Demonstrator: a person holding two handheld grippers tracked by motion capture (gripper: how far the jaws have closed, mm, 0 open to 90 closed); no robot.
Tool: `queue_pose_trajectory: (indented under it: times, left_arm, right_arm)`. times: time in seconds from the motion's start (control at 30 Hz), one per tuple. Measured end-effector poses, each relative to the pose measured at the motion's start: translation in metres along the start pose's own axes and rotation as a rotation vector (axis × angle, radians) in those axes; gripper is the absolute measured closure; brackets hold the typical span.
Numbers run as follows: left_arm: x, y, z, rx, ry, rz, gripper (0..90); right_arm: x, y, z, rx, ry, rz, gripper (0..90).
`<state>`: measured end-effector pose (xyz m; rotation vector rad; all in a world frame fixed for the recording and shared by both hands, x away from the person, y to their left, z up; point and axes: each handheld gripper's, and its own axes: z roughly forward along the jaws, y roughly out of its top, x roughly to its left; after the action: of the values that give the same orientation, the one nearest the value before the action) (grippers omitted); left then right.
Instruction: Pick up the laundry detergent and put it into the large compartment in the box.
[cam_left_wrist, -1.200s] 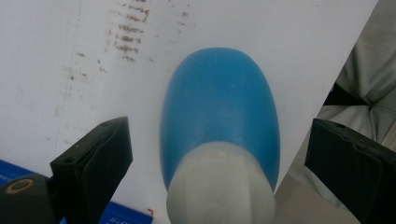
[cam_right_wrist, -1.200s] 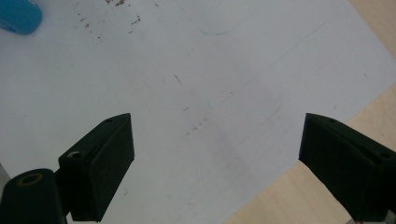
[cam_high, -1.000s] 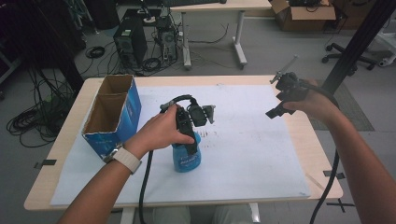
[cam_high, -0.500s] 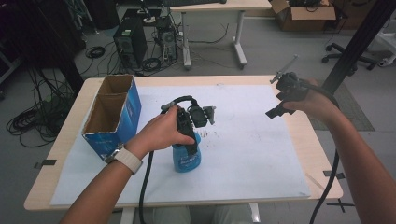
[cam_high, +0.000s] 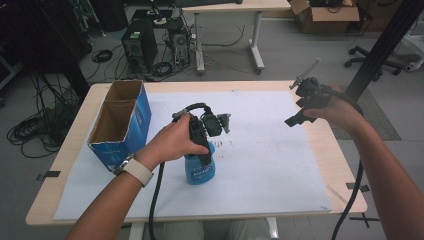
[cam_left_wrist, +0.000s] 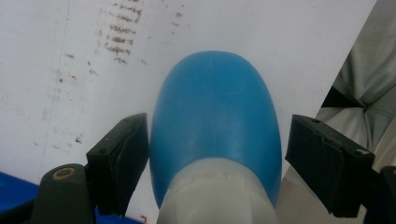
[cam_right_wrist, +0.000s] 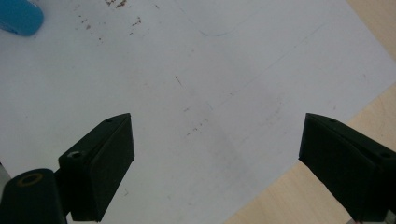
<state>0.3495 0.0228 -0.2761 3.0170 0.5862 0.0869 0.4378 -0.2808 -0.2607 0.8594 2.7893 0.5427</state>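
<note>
Left tool jaws just closing around blue bottle, not yet gripping, right tool wide open, empty

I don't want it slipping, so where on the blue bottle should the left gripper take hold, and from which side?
Best at the white neck, coming straight down from above. The blue bottle stands upright on the paper, and its body bulges wide below the narrower neck. The left gripper already straddles it there and its jaws have just been closing, though a gap shows at one jaw.

A bright blue bottle with a white neck stands on white paper speckled brown, beside a blue cardboard box.
</note>
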Motion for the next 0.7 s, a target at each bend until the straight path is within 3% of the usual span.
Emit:
queue_pose_trajectory:
  times: [0.7]
  left_arm:
    - [0.0033, -0.0007, 0.0004, -0.003, -0.007, -0.011, 35.1]
  right_arm:
    - [0.0002, 0.0003, 0.0009, 0.002, 0.002, -0.001, 10.4]
